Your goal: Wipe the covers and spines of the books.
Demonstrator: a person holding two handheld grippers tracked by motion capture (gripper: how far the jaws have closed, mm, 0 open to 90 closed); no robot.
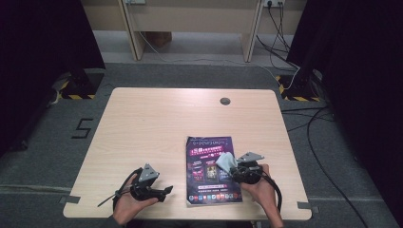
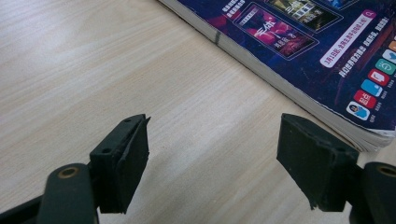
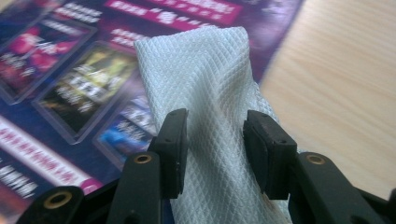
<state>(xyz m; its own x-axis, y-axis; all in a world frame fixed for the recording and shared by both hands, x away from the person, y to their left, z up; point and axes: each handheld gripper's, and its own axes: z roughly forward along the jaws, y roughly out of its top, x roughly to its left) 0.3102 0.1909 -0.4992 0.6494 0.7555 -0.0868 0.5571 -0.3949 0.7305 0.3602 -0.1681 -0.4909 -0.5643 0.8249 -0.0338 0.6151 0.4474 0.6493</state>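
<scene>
Right gripper (image 3: 212, 140): jaws closed on a folded white cloth (image 3: 205, 84), held over the magazine (image 1: 212, 168) lying near the table's (image 1: 157, 118) front edge. Left gripper (image 2: 212, 158): jaws wide apart, nothing between them, resting on bare wood just beside the magazine's corner.

White waffle-weave cloth (image 3: 205, 93) — bunched, pinched upright — over the purple magazine (image 1: 209, 190).

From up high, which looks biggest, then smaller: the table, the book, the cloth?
1. table
2. book, covering a small part of the tabletop
3. cloth, a small white patch on the book at the right gripper
</scene>
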